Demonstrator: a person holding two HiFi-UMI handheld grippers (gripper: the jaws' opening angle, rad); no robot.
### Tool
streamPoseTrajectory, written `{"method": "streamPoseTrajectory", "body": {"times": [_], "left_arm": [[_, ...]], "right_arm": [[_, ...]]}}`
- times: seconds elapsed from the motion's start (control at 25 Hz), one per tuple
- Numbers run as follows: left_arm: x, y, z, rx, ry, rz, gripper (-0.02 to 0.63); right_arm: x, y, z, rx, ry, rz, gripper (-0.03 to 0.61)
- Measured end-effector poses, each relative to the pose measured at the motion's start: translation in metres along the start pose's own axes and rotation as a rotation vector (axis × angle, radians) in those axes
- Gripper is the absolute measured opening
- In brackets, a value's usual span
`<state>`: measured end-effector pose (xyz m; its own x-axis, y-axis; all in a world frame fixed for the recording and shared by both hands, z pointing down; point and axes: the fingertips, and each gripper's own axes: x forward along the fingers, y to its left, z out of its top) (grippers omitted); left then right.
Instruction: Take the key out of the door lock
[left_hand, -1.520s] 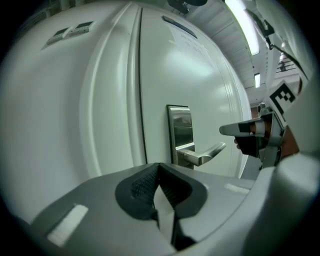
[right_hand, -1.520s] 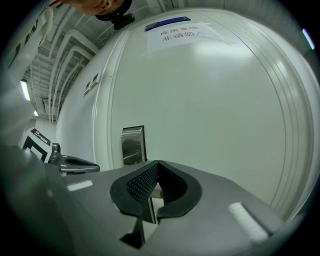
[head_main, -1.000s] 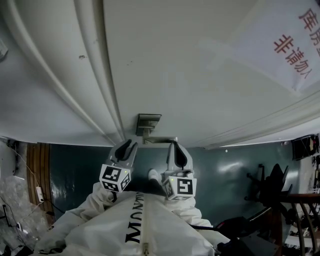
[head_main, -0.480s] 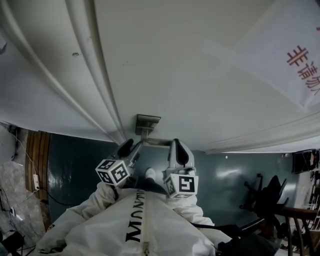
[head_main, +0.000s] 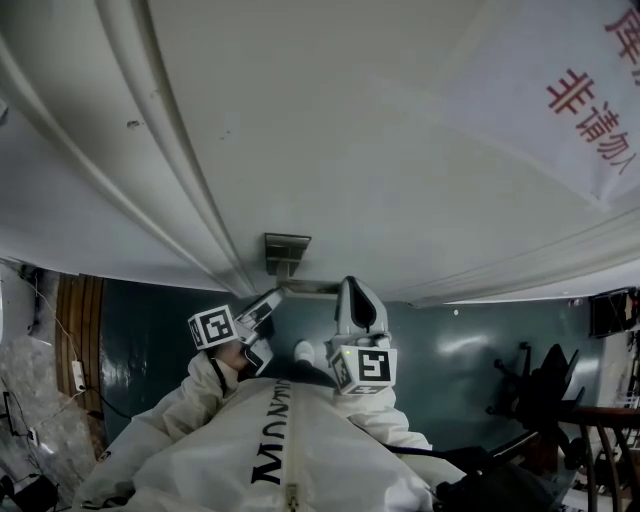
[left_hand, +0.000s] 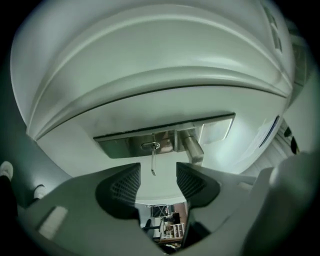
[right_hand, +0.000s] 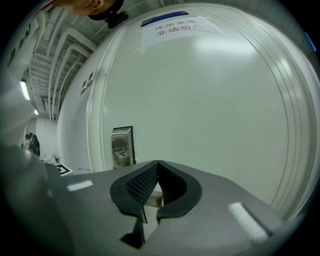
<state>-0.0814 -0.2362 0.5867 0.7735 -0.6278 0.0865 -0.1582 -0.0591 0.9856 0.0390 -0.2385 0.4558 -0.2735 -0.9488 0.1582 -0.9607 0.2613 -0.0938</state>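
**Metal key still in the lock, left jaws spread wide before it**

The key (left_hand: 152, 160) has not come out. It stands out of the cylinder in the brushed steel lock plate (left_hand: 122, 146) on the white door (head_main: 350, 150), just beside the door handle (left_hand: 193, 146).

In the left gripper view the key shows as a thin sliver, edge-on. Its outer end sits in line with the gap of the left gripper (left_hand: 158, 169). Those jaws have just been opening and now stand far apart. Neither of the ribbed pads (left_hand: 125, 186) touches the key, so that gripper holds nothing.

The right gripper (right_hand: 157, 167) has its jaw tips together. A pale metal bar crosses between the pads behind the tips, and the head view puts this gripper at the free end of the door handle. It appears to be clamped on the handle, probably to steady the door.

The step in hand looks like lining up for the grasp, with the pull itself not yet begun. Because the key is edge-on to the camera, its flat faces should face the two pads, which suits a pinch.

- **Approach:** bring the left gripper a little closer, so the pads flank the key's head rather than its tip.
- **Grip:** close firmly.
- **Pull:** draw straight back along the key's own line. Any sideways lean would likely bind it in the cylinder.
- **Unknown:** the pictures do not show whether the key is turned to the position where it can slide out.
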Motion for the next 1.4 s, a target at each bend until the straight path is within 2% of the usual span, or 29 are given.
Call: {"method": "streamPoseTrajectory", "body": {"times": [0.12, 0.44, 0.8, 1.16, 1.28, 1.4], "left_arm": [[0.005, -0.005, 0.000, -0.100, 0.008, -0.075, 0.221], [0.007, -0.001, 0.004, -0.227, 0.037, -0.138, 0.221], [0.018, 0.001, 0.011, -0.212, 0.140, -0.155, 0.204], [0.031, 0.000, 0.015, -0.207, 0.173, -0.169, 0.147], [0.034, 0.002, 0.018, -0.209, 0.170, -0.159, 0.112], [0.035, 0.006, 0.020, -0.214, 0.171, -0.141, 0.049]], "right_arm": [[-0.003, -0.003, -0.002, 0.006, 0.006, -0.015, 0.002], [-0.009, -0.006, -0.005, 0.013, 0.012, -0.045, 0.002], [-0.013, -0.006, -0.008, 0.023, 0.018, -0.064, 0.002], [-0.014, -0.007, -0.007, 0.043, 0.004, -0.072, 0.002], [-0.013, -0.008, -0.009, 0.046, 0.008, -0.078, 0.002], [-0.012, -0.010, -0.011, 0.052, 0.012, -0.080, 0.002]]}}
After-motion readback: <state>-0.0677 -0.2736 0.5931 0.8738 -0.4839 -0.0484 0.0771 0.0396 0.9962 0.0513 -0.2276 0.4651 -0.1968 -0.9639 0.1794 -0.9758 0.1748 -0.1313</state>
